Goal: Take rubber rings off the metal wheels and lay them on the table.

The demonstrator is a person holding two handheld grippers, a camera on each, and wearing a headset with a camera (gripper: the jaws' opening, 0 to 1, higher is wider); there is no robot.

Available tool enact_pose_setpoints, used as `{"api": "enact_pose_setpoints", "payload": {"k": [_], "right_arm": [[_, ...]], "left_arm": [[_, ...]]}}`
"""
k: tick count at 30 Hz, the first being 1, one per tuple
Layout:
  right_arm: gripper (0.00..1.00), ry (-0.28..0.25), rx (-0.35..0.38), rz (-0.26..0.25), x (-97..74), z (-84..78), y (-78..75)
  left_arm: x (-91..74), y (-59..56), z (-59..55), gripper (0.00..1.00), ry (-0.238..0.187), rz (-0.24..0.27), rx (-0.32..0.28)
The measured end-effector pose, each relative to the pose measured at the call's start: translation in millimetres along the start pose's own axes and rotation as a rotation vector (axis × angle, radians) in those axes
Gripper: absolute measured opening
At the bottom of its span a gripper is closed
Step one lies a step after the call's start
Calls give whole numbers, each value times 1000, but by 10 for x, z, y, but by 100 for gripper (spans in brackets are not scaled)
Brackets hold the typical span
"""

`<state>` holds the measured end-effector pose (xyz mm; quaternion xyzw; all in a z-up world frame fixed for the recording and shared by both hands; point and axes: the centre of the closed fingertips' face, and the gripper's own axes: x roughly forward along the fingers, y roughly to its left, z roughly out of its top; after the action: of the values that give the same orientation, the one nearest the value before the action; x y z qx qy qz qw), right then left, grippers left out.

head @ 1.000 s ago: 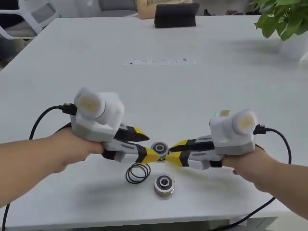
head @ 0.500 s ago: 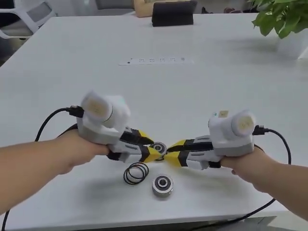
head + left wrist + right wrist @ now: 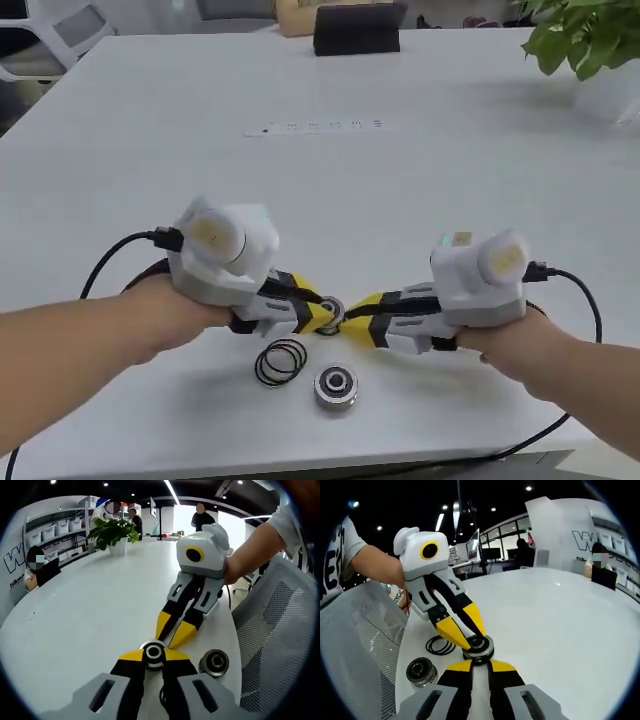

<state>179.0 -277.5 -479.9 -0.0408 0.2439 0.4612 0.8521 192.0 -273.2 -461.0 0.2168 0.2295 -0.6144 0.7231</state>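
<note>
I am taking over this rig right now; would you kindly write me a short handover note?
Left gripper: fingers shut on a metal wheel, near the front edge of the table.
Right gripper: fingers at that wheel's rim; I cannot tell whether they pinch anything.
Done: a few black rubber rings lie on the table.
A second wheel lies beside them; I cannot tell whether it carries a ring.
To do: strip the held wheel and lay its ring down.

Left gripper (image 3: pixel 320 311) and right gripper (image 3: pixel 352 318): white and grey bodies, black jaws, yellow tips. Rubber rings (image 3: pixel 281 361): black. Upper metal wheel (image 3: pixel 332 309), lower metal wheel (image 3: pixel 335 386): silver, dark hubs. Counter (image 3: pixel 400 200): white.
</note>
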Motion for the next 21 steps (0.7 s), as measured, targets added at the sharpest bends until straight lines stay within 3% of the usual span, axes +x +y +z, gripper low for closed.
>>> {"api": "enact_pose_setpoints", "payload": {"k": [21], "right_arm": [[0, 8, 82, -40, -5, -3, -36]], "left_arm": [[-22, -15, 2, 7, 0, 27, -5]]}}
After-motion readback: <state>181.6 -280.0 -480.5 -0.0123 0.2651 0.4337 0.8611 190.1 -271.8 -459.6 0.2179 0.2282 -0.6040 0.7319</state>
